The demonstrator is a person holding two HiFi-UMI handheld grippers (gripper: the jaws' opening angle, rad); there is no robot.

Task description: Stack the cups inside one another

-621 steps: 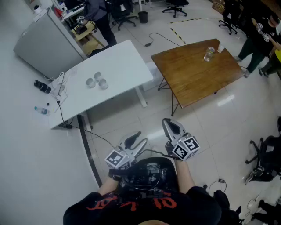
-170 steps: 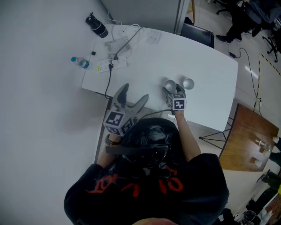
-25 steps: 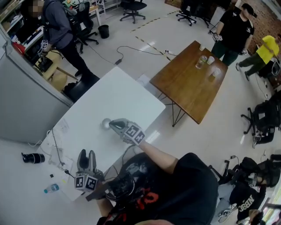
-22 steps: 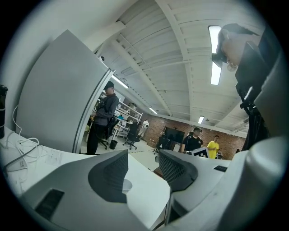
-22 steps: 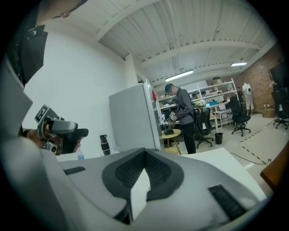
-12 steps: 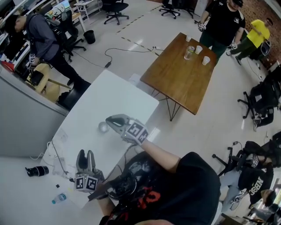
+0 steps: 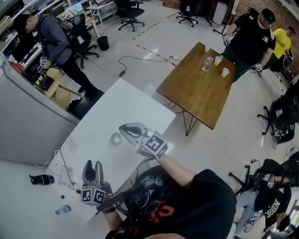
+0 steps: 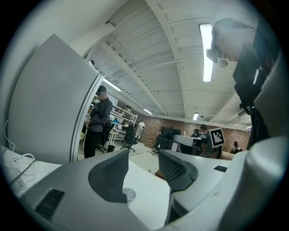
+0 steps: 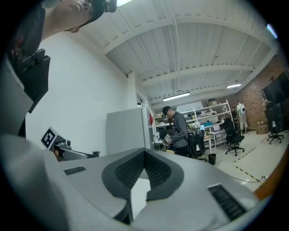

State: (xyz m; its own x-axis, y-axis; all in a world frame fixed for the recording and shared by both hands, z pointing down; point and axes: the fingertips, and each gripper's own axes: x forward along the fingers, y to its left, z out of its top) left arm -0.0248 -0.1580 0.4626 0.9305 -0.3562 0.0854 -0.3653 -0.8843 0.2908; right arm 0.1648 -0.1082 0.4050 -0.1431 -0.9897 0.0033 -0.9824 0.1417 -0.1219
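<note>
Up comes my right gripper [image 7: 123, 128], clear of the cup stack [image 7: 115, 138].
Its jaws are closed on nothing. The stack stands on the white table [image 7: 126, 100] just left of its tip and far beyond my left gripper [image 7: 93, 165], which is half-open and empty. Right hand's nearer.

The right gripper [image 7: 125, 130] reaches far out on an outstretched arm, jaws pressed together. The left gripper [image 7: 92, 166] sits near the body, jaws apart and empty.

A pale tiled floor [image 7: 154, 42] carries a white table [image 7: 126, 100] near and a wooden table [image 7: 196, 93] to its right. Black office chairs [image 7: 128, 10] stand far, under a ceiling strip light [image 8: 205, 52].
</note>
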